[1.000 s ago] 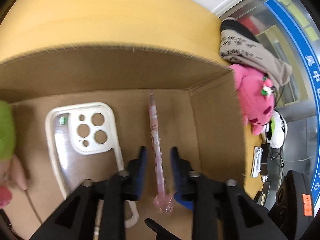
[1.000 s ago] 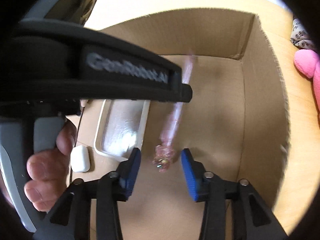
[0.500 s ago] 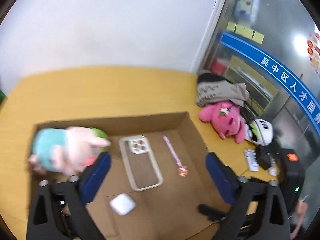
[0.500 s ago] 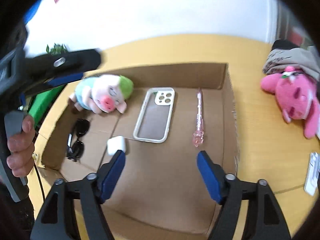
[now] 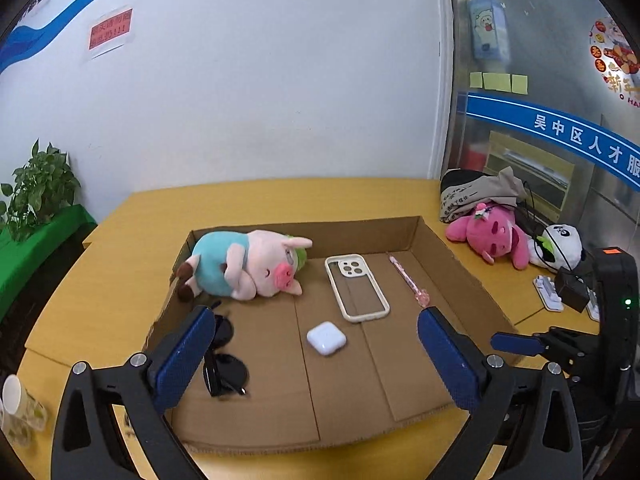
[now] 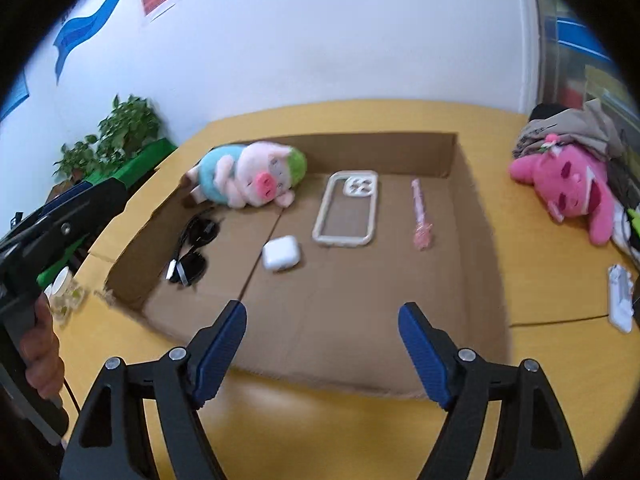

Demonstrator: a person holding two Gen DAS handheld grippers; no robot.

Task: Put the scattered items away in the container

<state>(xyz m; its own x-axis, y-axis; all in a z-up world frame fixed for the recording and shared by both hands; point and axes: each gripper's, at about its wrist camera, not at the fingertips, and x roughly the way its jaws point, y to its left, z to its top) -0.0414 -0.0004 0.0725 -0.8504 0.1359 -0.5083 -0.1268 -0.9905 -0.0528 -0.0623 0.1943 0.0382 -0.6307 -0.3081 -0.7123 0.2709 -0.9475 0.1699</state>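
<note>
A shallow cardboard box (image 5: 472, 280) (image 6: 476, 232) lies on the yellow table. Inside it lie a plush pig (image 5: 248, 266) (image 6: 250, 174), a white phone case (image 5: 356, 286) (image 6: 348, 208), a pink pen (image 5: 408, 278) (image 6: 420, 212), a white earbud case (image 5: 326, 337) (image 6: 281, 254) and black sunglasses (image 5: 222, 356) (image 6: 192, 248). My left gripper (image 5: 316, 354) is open and empty, held above the box's near side. My right gripper (image 6: 322, 348) is open and empty, above the box's near edge.
A pink plush (image 5: 492, 236) (image 6: 572, 188), a panda plush (image 5: 560, 246) and a grey bag (image 5: 476, 192) lie right of the box. A white device (image 6: 620, 296) lies at the right. A paper cup (image 5: 16, 404) stands at the left. A potted plant (image 5: 36, 192) stands beyond the table.
Both grippers pulled up and back from inside the box and opened wide. The pink pen, between the jaws a second ago, now lies on the box floor.
</note>
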